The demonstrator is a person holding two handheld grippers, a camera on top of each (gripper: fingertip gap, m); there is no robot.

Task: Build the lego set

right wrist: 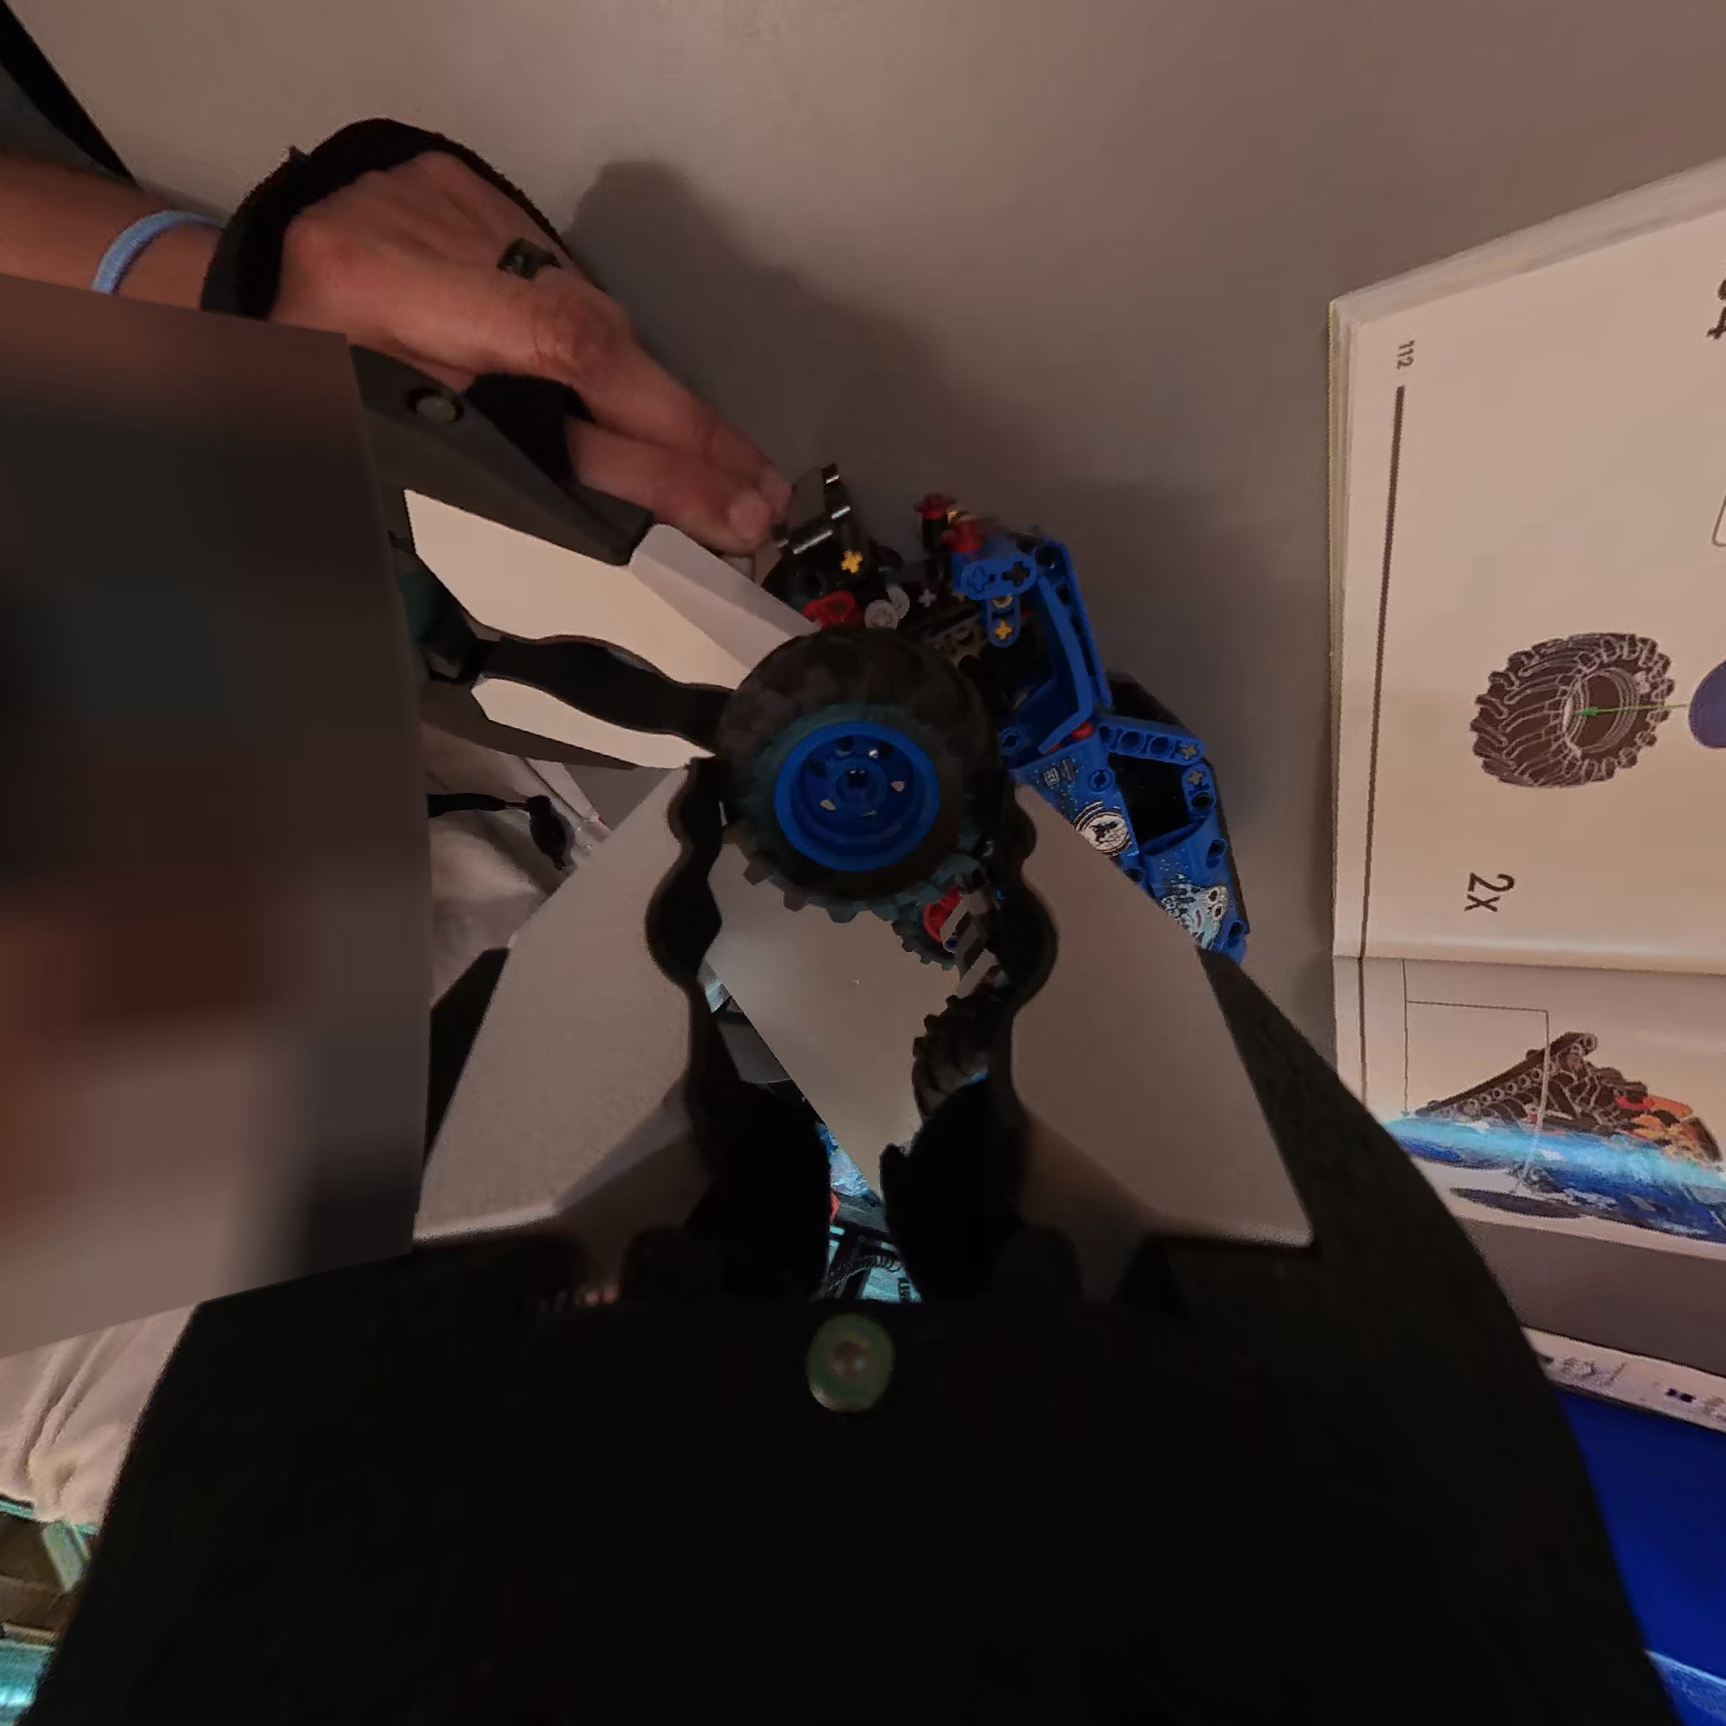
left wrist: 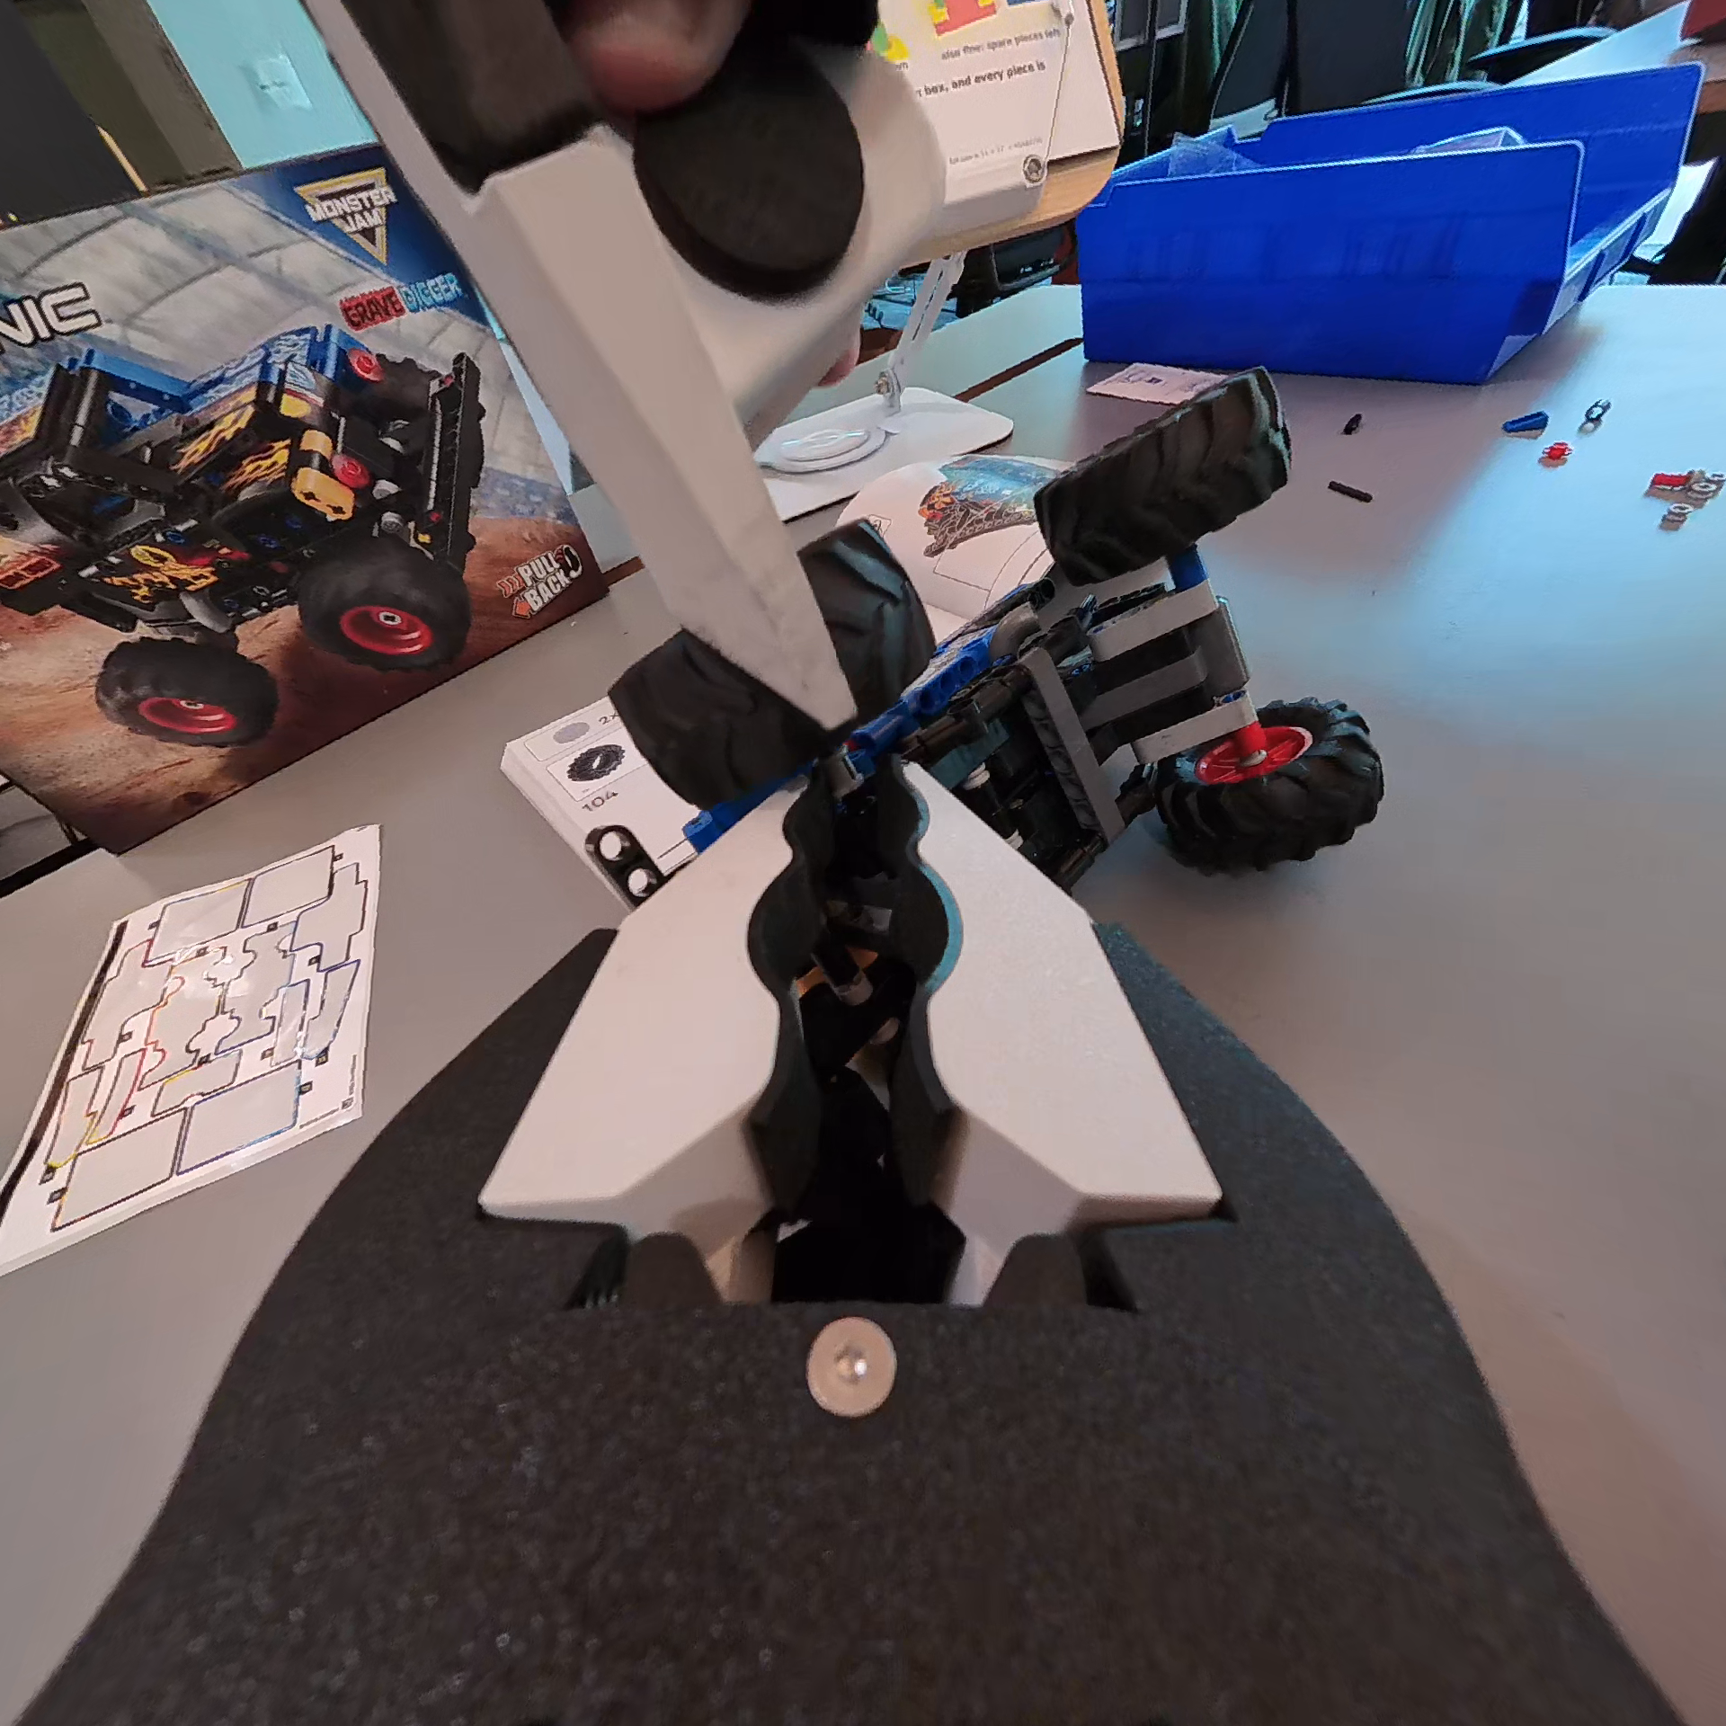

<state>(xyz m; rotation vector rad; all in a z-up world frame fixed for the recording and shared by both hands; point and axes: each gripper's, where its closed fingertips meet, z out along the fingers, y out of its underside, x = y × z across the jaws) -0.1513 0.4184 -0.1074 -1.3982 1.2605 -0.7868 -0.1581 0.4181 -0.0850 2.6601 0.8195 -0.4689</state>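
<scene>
Grey table (left wrist: 1401,1027), box far left: truck chassis (left wrist: 1102,710) is lying tipped at centre. I am clamping its frame in my left gripper (left wrist: 855,794); right gripper (right wrist: 855,841) is squeezing the blue-rimmed wheel (right wrist: 855,775). Light, stiff, joints likely separable; beams look the safest hold.

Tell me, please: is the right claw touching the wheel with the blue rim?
Touching. In the right wrist view, the right claw has its black pads against both sides of the blue-rimmed wheel's tyre, with no gap visible on either side.
</scene>
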